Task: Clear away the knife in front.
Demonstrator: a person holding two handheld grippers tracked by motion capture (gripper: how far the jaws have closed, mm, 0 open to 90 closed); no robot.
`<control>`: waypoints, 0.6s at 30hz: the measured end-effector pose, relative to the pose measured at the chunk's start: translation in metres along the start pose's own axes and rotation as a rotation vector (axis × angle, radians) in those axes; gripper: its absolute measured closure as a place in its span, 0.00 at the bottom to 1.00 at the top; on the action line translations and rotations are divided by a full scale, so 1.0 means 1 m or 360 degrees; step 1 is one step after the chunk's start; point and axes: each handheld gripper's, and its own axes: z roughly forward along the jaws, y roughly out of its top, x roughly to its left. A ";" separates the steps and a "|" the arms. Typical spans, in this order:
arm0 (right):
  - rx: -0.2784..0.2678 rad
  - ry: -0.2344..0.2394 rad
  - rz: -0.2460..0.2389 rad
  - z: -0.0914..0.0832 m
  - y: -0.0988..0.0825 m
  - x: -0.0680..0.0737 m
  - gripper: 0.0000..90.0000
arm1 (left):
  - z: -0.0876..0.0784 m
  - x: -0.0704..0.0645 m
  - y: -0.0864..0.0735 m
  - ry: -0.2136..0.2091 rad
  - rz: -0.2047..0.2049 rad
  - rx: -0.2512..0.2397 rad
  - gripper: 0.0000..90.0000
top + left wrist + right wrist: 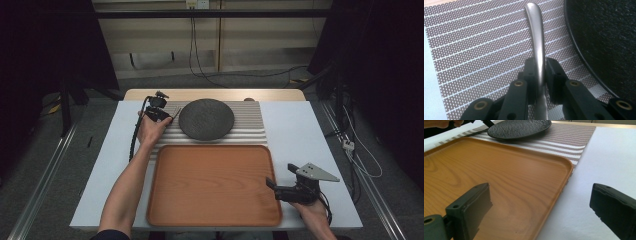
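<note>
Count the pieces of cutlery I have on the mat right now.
1. A metal cutlery handle lies on the striped mat, left of the dark plate, clamped in the left gripper. Its working end is hidden.

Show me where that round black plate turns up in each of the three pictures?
High view: black plate at top centre, on the striped mat.
Left gripper view: its rim and pebbled face fill the right side.
Right gripper view: along the top edge, beyond the wooden tray.
Shared landmark: the striped mat under the plate.
</note>
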 end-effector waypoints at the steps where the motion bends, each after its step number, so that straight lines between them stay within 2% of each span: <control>1: 0.0000 0.0000 0.0001 0.000 0.000 0.000 0.04 | 0.001 -0.001 0.000 0.0014 -0.0008 -0.0008 0.88; 5: 0.0001 -0.0001 0.0003 0.000 0.000 0.000 0.04 | 0.000 -0.002 0.002 0.0037 0.0017 0.0016 0.88; 13: 0.0001 0.0001 -0.0001 0.000 0.000 0.000 0.04 | 0.001 -0.004 0.002 0.0061 -0.0009 0.0014 0.88; 18: -0.0001 0.0003 -0.0004 0.001 0.000 0.001 0.04 | 0.001 -0.004 0.001 0.0053 -0.0039 0.0014 0.88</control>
